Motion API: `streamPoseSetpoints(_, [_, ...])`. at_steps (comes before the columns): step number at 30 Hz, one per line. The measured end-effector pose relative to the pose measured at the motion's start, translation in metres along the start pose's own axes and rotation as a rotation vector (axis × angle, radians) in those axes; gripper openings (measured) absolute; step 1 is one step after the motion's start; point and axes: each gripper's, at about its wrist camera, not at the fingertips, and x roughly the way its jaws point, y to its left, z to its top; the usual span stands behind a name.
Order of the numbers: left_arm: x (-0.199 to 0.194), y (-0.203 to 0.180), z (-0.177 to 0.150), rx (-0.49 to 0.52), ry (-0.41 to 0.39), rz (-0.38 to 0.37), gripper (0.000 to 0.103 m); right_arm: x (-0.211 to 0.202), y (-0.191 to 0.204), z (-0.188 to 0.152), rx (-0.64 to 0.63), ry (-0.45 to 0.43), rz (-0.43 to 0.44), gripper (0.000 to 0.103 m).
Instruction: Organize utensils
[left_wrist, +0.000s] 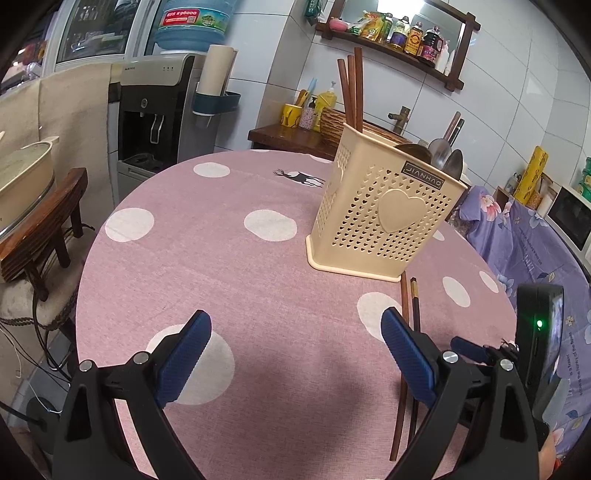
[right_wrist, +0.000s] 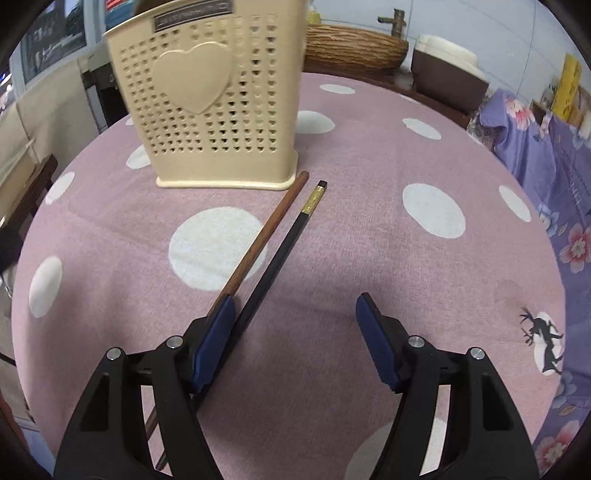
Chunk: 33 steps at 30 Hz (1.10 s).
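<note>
The right gripper (right_wrist: 295, 332) hangs low over the table (right_wrist: 369, 240) with its fingers spread wide and nothing pinched. A black chopstick (right_wrist: 280, 254) with a gold band lies on the cloth just inside the left finger (right_wrist: 214, 343) and runs ahead and slightly to the right. A brown chopstick (right_wrist: 264, 236) lies beside it, passing under that same finger on its outer side. Both point toward the cream holder (right_wrist: 207, 92), which stands upright ahead of the fingertips, the brown tip just beside its base.

The left gripper (left_wrist: 295, 354) also has its fingers spread, over bare cloth. The two chopsticks lie just outside its right finger (left_wrist: 406, 358). The holder stands ahead and right, with chopsticks (left_wrist: 351, 92) and spoons (left_wrist: 443, 155) in it.
</note>
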Motion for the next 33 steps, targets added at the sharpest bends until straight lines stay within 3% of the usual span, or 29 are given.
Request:
streamPoseSetpoints(4, [0.003, -0.004, -0.002, 0.018, 0.014, -0.001, 0.092, 0.000, -0.009, 0.004, 0.010, 0.004, -0.001, 0.025])
streamPoseSetpoints(6, [0.008, -0.007, -0.004, 0.019, 0.037, -0.012, 0.092, -0.001, -0.015, 0.002, 0.002, 0.006, 0.010, 0.018])
streamPoseSetpoints(15, [0.031, -0.055, -0.016, 0.149, 0.148, -0.108, 0.087, -0.014, -0.070, -0.016, 0.085, 0.006, -0.032, 0.016])
streamPoseSetpoints(21, [0.056, -0.092, -0.040, 0.276, 0.252, -0.121, 0.060, -0.015, -0.075, -0.020, 0.083, -0.003, -0.024, 0.016])
streamPoseSetpoints(24, [0.058, -0.096, -0.047, 0.310, 0.235, -0.075, 0.049, -0.016, -0.076, -0.021, 0.084, -0.006, -0.018, 0.016])
streamPoseSetpoints(27, [0.057, -0.097, -0.048, 0.323, 0.230, -0.051, 0.028, -0.016, -0.073, -0.022, 0.069, -0.008, -0.022, 0.016])
streamPoseSetpoints(29, [0.055, -0.094, -0.048, 0.314, 0.243, -0.081, 0.013, -0.018, -0.070, -0.024, 0.063, -0.005, 0.000, 0.016])
streamPoseSetpoints(33, [0.042, -0.088, -0.058, 0.344, 0.237, -0.078, 0.007, -0.025, -0.063, -0.033, 0.031, 0.002, 0.042, 0.014])
